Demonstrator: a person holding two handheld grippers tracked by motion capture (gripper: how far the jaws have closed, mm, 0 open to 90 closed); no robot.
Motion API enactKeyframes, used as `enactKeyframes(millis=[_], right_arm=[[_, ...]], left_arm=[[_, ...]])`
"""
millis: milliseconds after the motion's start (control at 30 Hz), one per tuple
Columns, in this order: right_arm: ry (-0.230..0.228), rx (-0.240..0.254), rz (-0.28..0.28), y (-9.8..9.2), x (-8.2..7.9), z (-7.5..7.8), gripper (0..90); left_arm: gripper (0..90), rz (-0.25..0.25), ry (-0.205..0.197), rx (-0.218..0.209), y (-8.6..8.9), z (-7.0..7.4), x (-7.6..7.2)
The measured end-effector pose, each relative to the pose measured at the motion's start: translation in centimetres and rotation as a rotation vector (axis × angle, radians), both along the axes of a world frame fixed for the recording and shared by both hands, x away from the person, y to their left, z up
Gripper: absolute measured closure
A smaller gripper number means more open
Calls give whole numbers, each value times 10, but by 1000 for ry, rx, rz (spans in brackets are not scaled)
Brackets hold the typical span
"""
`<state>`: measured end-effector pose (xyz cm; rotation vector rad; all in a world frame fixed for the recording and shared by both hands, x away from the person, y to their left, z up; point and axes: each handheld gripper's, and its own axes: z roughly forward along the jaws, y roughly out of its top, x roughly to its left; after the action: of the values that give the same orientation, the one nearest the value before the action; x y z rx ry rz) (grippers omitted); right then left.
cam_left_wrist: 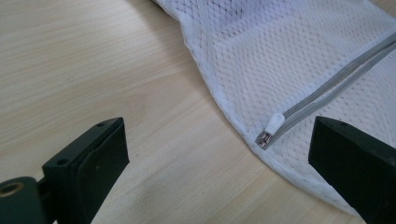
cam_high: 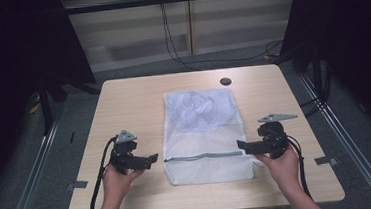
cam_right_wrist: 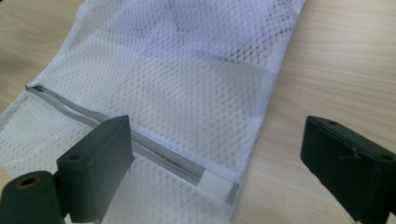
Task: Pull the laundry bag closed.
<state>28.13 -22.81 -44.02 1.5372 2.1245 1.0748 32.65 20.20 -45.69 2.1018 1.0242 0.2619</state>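
Left gripper (cam_high: pixel 150 160) is held in the person's left hand (cam_high: pixel 117 182) at the near left of the table (cam_high: pixel 127 96), jaws pointed right toward the bag. Jaws are spread wide, nothing between the pads; in the left gripper view, bare wood is seen between them and the bag's edge lies just ahead, not touched.

Right gripper (cam_high: pixel 242 146) is held in the right hand (cam_high: pixel 281 167) at the near right, jaws pointed left at the bag. Jaws are likewise wide apart with nothing clamped. In the right gripper view, the bag's edge and the zipper's end are framed between them; contact with the mesh cannot be told.

White mesh laundry bag (cam_high: pixel 203 135) is laid flat at the table's centre, between the two grippers, long axis running near to far. A grey zipper (cam_high: pixel 202 157) is run left to right across its near part and looks closed. The white zipper pull (cam_left_wrist: pixel 274 123) is sat at the zipper's left end, just ahead of the left gripper. Crumpled white fabric (cam_high: pixel 199 108) is seen through the mesh in the far half.

A dark round cable hole (cam_high: pixel 226 81) is set in the tabletop beyond the bag's far right corner. Black cables (cam_high: pixel 171 40) are hung behind the table's far edge.
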Motion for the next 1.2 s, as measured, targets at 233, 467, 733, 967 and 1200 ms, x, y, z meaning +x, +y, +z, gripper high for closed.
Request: enactKeyframes(millis=[233,467,733,967,1200], right_arm=[[12,10,16,14,3,-2,95],[48,17,61,37,6,-4,131],[89,37,110,62,12,-10,134],[132,58,167,96,17,-14,188],[148,88,195,118,22,-16,193]], left_arm=[[55,-1,18,-30,3,1,3],[58,-24,32,-45,4,2,2],[66,-25,33,-47,9,3,0],[75,-32,36,-49,11,4,-1],[79,-32,47,-77,17,5,-1]])
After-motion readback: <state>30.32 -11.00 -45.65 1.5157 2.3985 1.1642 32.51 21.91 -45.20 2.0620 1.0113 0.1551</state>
